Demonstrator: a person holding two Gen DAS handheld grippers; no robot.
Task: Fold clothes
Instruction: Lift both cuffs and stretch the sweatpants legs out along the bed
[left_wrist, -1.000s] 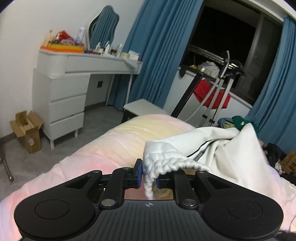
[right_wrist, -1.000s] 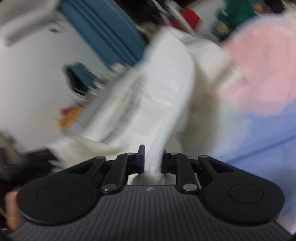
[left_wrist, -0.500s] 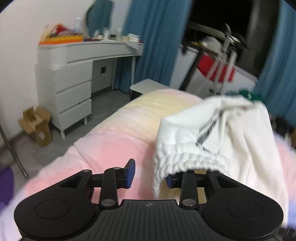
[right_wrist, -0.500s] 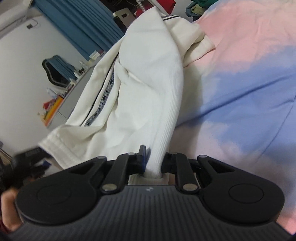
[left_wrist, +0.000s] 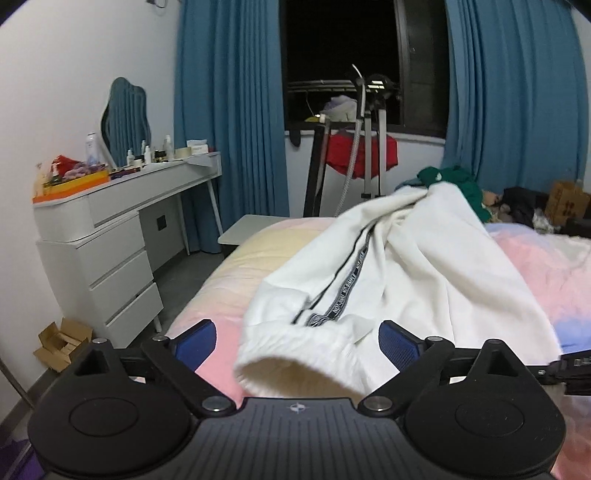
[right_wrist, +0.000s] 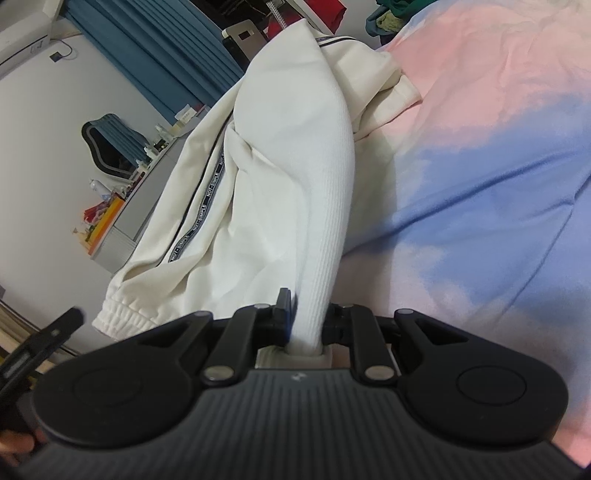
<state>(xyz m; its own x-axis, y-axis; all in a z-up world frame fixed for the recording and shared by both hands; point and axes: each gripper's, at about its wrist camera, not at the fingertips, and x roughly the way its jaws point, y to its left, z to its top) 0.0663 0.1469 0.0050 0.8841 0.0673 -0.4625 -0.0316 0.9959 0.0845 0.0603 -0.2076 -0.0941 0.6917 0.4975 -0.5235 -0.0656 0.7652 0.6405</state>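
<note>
A white garment with a black lettered stripe lies on the pink and blue bed cover. Its elastic cuff lies loose between the wide-open fingers of my left gripper, which grips nothing. In the right wrist view the same white garment stretches away across the bed cover. My right gripper is shut on its ribbed hem, pinched between the fingers. The left gripper's edge shows at the lower left.
A white dressing table with bottles and a mirror stands at the left, a cardboard box on the floor by it. Blue curtains, a dark window and a clothes rack are behind. Other clothes are piled at the bed's far end.
My left gripper has opened wide and let go of the cuff, which has dropped onto the bed. My right gripper keeps its hold on the ribbed hem.
</note>
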